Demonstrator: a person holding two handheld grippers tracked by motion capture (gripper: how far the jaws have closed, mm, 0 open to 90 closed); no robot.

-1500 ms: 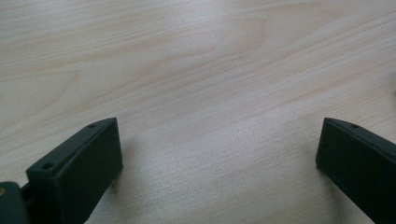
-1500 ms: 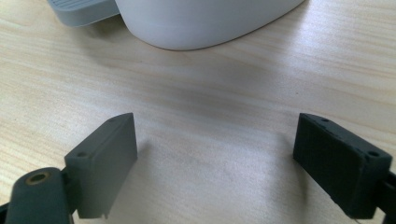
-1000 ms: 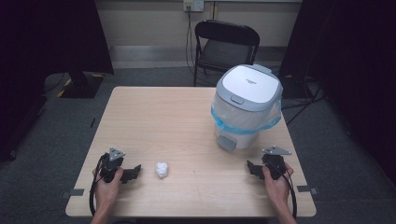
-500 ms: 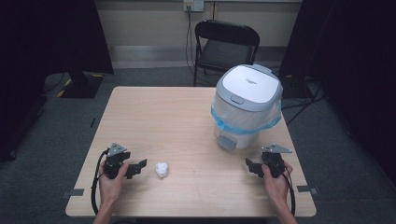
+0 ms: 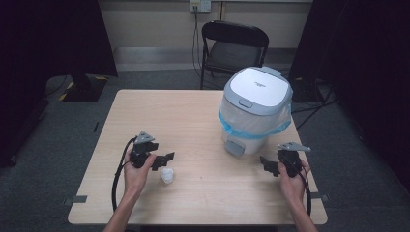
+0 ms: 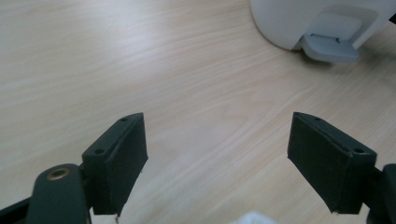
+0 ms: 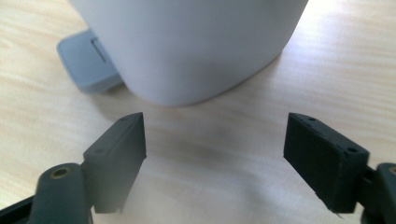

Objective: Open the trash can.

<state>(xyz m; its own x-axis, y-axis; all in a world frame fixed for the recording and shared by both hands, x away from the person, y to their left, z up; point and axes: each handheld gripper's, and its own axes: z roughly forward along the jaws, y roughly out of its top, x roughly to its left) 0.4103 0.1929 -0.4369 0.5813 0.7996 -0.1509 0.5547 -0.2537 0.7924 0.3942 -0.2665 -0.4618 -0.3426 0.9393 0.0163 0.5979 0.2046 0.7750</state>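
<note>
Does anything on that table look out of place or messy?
Only the small crumpled white wad lying loose on the table, just beside the left claw. The lidded bin stands upright, its blue liner tucked under the rim.

Light wood table point(image 5: 145, 111) with pale grain stands on grey carpet floor point(image 5: 58, 145). Black folding chair point(image 5: 235, 48) sits just beyond the table's far edge, against a beige wall point(image 5: 154, 24). Wall outlet point(image 5: 199, 5) at top centre, a cable hanging down from it. Dark curtains point(image 5: 48, 38) hang on both sides of the room. Black stand base with yellow-black tape point(image 5: 84, 87) on the floor off the far left corner. Grey tape strips point(image 5: 75, 199) by the near corners. Even overhead light.
</note>
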